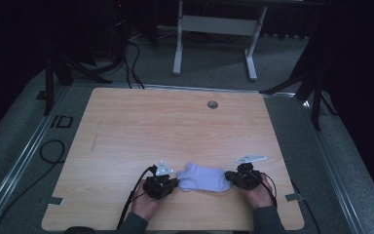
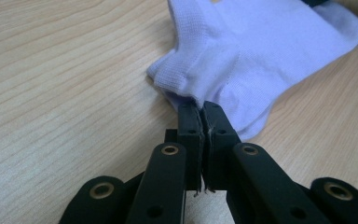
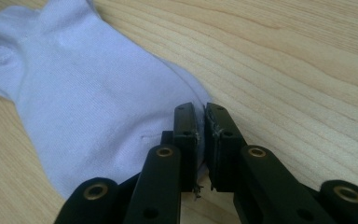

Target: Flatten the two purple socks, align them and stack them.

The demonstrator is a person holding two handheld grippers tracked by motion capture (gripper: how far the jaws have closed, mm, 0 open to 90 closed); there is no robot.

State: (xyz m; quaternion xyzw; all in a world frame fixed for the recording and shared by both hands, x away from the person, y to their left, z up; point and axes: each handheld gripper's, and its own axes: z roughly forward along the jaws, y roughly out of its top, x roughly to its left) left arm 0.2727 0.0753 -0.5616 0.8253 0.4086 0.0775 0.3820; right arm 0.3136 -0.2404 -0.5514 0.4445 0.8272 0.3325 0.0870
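Now both tongs, left (image 1: 174, 183) and right (image 1: 230, 177), pinch opposite ends of the sock (image 1: 202, 178).

The room is dim, its far side almost black. A light wooden table (image 1: 175, 126) with a round grommet (image 1: 212, 104) stands on grey carpet (image 1: 209, 63). Beyond it rise the white legs of a desk frame (image 1: 215, 29). Black stand legs (image 1: 73, 66) flank both sides, and cables (image 1: 131, 61) trail across the floor.
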